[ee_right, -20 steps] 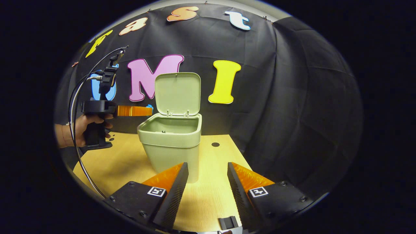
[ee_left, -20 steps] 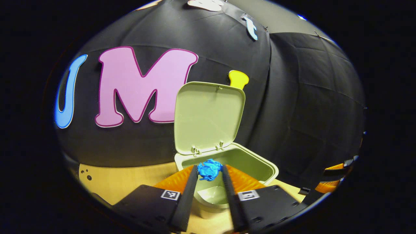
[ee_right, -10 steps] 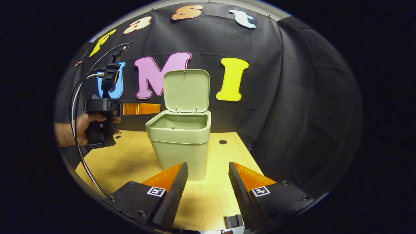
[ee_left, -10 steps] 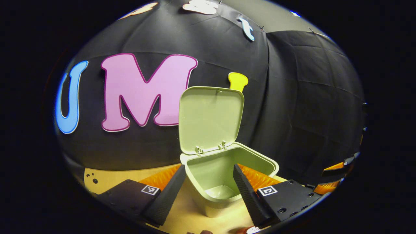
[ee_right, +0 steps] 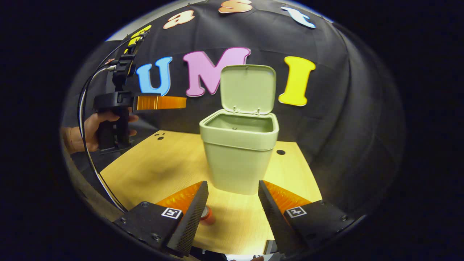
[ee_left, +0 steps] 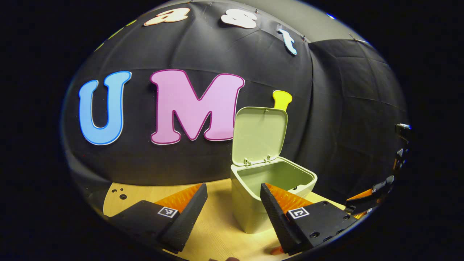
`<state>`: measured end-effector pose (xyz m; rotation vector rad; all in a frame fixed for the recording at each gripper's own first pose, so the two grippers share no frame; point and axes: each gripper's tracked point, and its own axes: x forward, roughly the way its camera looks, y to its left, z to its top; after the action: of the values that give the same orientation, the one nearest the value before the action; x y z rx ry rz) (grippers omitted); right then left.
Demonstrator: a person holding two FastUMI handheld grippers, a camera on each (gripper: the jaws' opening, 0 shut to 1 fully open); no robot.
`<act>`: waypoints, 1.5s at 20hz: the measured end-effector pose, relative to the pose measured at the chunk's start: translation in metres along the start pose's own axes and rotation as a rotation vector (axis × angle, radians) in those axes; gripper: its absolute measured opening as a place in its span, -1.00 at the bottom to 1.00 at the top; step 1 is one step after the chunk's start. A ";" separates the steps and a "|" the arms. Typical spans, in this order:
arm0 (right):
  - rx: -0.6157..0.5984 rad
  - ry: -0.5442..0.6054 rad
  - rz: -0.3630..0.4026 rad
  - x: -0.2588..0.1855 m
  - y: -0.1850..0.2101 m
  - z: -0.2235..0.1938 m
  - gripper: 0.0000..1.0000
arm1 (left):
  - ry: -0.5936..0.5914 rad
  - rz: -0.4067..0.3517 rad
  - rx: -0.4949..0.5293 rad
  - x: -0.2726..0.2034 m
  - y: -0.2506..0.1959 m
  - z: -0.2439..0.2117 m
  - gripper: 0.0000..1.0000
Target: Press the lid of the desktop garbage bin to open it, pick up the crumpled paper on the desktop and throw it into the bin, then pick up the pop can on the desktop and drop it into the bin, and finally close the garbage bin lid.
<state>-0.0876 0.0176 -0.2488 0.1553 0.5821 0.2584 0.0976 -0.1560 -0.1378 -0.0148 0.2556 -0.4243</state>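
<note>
Pale green plastic desktop bin, lid upright, stands just ahead of the empty, wide-spread right gripper, whose left finger hides most of a small red pop can, so a blind closing could topple it.

both views near, level — shared bin

light wooden desktop with small round holes, black cable
</note>
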 end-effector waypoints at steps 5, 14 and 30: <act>-0.064 0.080 0.111 0.016 0.035 -0.028 0.82 | 0.018 0.067 0.004 -0.038 0.023 -0.018 0.89; -0.190 0.215 0.189 0.047 0.063 -0.088 0.91 | 0.052 0.221 -0.038 -0.090 0.076 -0.041 0.89; -0.204 0.392 0.211 0.086 0.069 -0.160 0.89 | 0.119 0.398 -0.091 -0.157 0.113 -0.067 0.89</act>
<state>-0.1216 0.1190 -0.4104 -0.0345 0.9253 0.5581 -0.0113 0.0136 -0.1724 -0.0271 0.3856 -0.0170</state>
